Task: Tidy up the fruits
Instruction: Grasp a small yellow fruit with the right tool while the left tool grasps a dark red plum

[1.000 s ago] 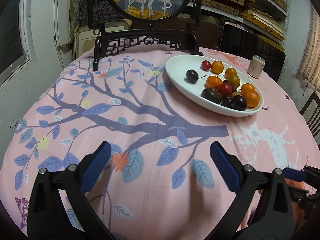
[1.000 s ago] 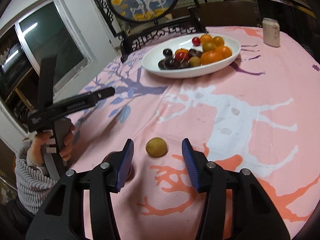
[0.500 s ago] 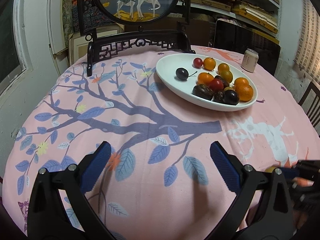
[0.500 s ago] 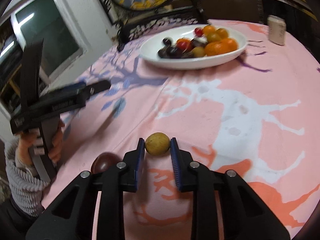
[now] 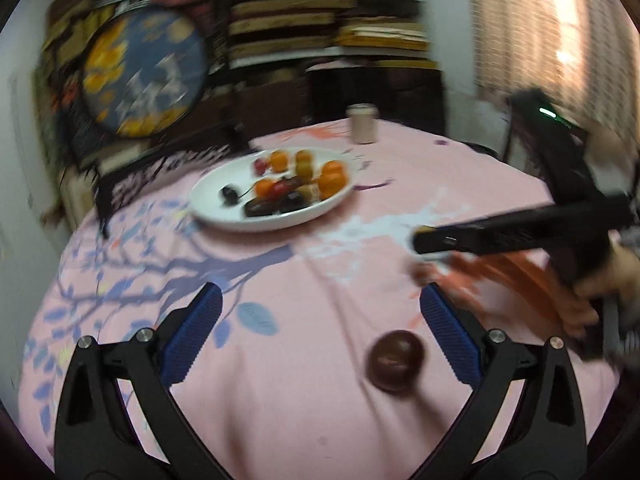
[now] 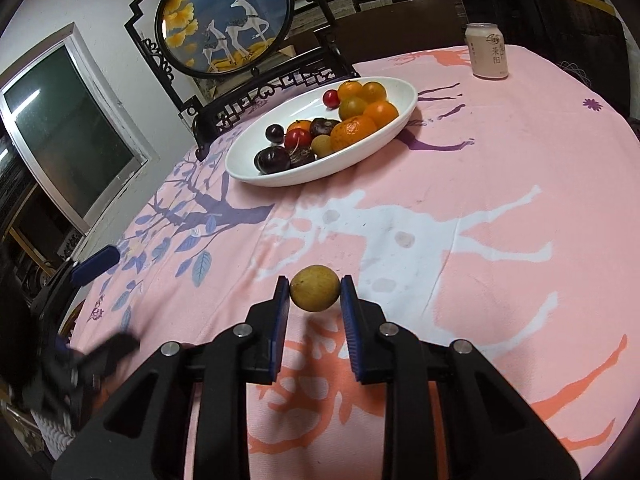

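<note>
Yellow-green fruit [image 6: 315, 288] — loose on the pink surface [image 6: 500, 168] a second ago — now sits pinched in the right tongs [image 6: 314, 300], ready for the white bowl [image 6: 280, 178]; left tongs [image 5: 320, 332] gape wide, empty, swung toward a dark plum [image 5: 395, 360].

The right tool [image 6: 315, 306], at lower centre of its frame, has its blue pads pressed against both sides of a small yellow-brown fruit [image 6: 315, 288], lifted. The left tool [image 5: 320, 334] has its jaws spread wide, low over the tabletop [image 5: 320, 280], gripping nothing.
</note>
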